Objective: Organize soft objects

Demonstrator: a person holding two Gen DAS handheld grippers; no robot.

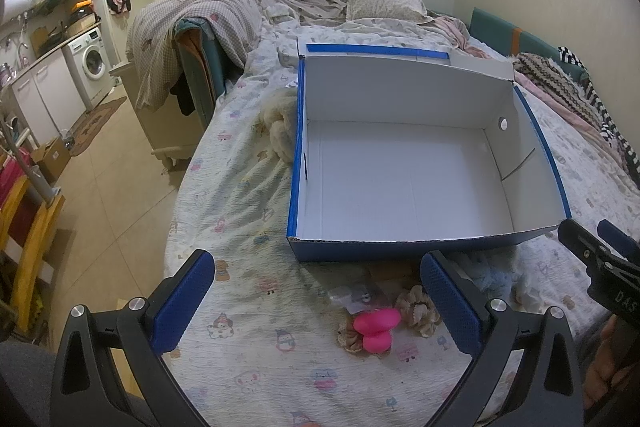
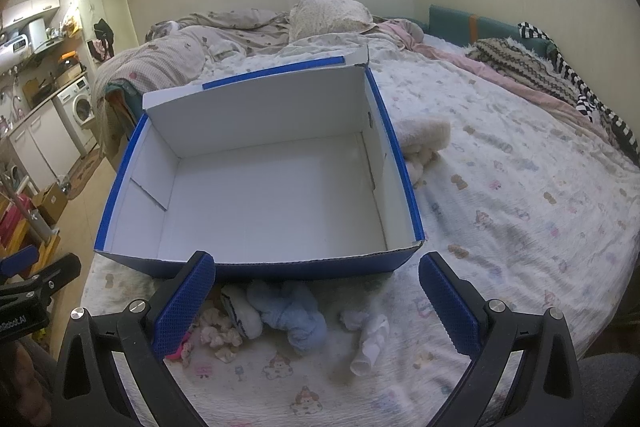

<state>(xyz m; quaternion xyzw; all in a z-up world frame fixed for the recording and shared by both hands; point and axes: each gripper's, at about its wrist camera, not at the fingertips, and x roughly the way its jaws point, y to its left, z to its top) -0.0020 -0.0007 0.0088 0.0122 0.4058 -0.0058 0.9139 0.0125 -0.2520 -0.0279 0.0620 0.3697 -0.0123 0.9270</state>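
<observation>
A blue cardboard box (image 1: 420, 183) with a white interior sits open and bare on a bed (image 1: 240, 187) dressed in a cartoon-print sheet, its lid flap standing up at the far side; nothing has gone into it, so the sorting of soft things looks to be at its very start

In front of the box's near wall, on the sheet, lies the small heap waiting to be put away: a bright pink plush piece (image 1: 376, 333), beige frilly scrunchies (image 1: 418, 309) beside it, a pale blue fuzzy sock bundle (image 2: 294, 319), a rolled white sock (image 2: 370, 345), and another white-and-dark sock (image 2: 242, 315) touching the blue one; a cream fleece item (image 2: 424, 137) rests against the outside of the box at its far side, also not yet collected

The left gripper (image 1: 320, 303) hangs over the pink piece and the scrunchies with its blue pads spread wide and nothing between them; the right gripper (image 2: 318, 307) hangs likewise over the blue and white socks, pads apart and holding nothing; each tool shows at the edge of the other's view, so the two work close together

Judged from this, every item is still to be lifted and placed in the box; the nearest candidates are the pink piece for the left and the blue bundle for the right; further bedding and striped clothing (image 2: 576, 83) lie well apart at the head of the bed, and whether they belong to the job cannot be told
</observation>
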